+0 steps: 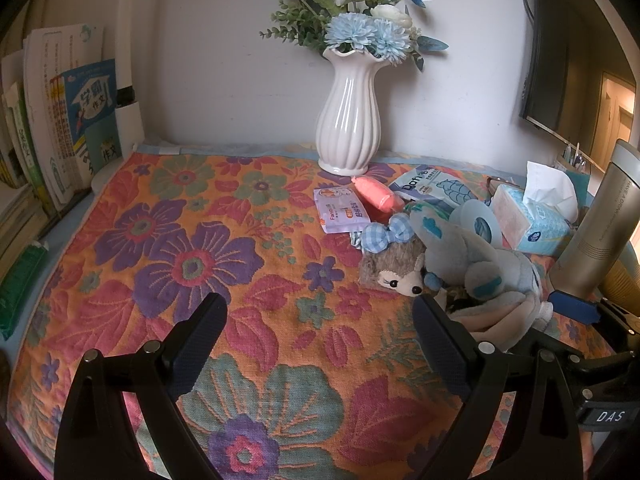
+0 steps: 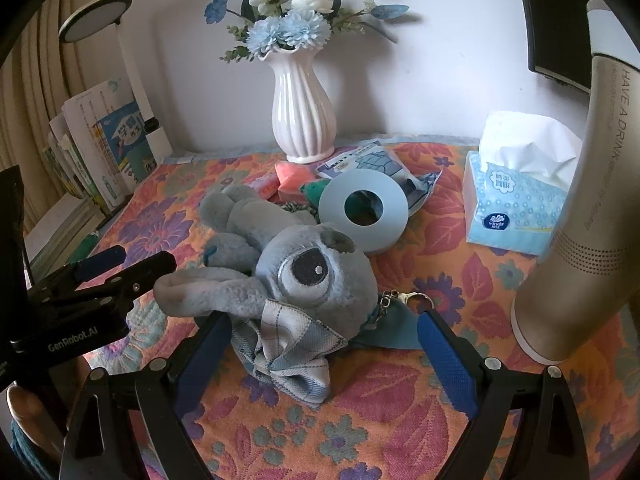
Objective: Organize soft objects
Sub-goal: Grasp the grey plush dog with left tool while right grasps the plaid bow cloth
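The right gripper point(image 2: 322, 340) is spread wide, its fingers point(image 2: 448, 364) on either side of the gray plush rabbit point(image 2: 312, 276), whose plaid bow point(image 2: 288, 344) lies between them without being pinched. The rabbit lies on the floral cloth point(image 2: 400, 420) covering the surface. The left gripper point(image 1: 320, 344) is also released and holds nothing; a small hedgehog toy point(image 1: 394, 270) lies just ahead and right of it. Beyond the rabbit sit a blue ring point(image 2: 366, 212) and a white vase point(image 2: 302, 108).

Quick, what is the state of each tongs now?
Left tongs: open, holding nothing.
Right tongs: open around the grey plush bunny, not closed.
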Motion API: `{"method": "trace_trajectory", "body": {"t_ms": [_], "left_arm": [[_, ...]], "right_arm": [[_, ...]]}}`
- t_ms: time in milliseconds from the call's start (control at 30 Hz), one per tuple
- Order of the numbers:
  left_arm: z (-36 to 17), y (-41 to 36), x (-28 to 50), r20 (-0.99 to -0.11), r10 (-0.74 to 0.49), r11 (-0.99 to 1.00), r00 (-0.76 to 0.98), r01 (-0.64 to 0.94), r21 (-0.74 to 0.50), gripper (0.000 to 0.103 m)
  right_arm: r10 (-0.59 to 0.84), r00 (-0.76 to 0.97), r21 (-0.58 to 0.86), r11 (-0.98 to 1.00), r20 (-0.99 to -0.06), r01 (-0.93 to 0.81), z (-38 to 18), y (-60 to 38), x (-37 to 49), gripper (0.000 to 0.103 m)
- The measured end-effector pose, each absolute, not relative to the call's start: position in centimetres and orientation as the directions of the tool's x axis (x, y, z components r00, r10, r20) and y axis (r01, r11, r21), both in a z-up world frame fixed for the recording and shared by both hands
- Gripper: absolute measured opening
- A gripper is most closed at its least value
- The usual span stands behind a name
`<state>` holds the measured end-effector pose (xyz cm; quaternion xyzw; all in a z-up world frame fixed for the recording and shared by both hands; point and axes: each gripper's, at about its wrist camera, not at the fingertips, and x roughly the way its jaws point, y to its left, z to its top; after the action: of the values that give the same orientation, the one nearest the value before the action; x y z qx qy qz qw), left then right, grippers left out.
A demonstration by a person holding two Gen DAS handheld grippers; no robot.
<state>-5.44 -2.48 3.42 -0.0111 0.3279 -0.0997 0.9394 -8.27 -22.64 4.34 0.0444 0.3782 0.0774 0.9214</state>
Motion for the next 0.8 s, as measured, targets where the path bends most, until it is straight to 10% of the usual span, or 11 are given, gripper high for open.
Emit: {"method": "trace_trajectory", "body": {"t_ms": [433, 800], "left_arm": [[3.5, -2.4, -5.5, -0.613, -0.197, 0.980, 0.765, 0.176, -0.096, 0.094], [3.7, 3.0, -5.3, -0.585, -0.272, 0.936, 0.764, 0.068, -0.346, 0.093]], "right_arm": [[0.175, 0.698, 0.155, 0.984, -0.695, -0.093, 4.4, -22.8, -8.4, 0.093], [0.322, 0.616, 0.295, 0.944, -0.719, -0.149, 3.8, -20.1, -7.6, 0.093]]}}
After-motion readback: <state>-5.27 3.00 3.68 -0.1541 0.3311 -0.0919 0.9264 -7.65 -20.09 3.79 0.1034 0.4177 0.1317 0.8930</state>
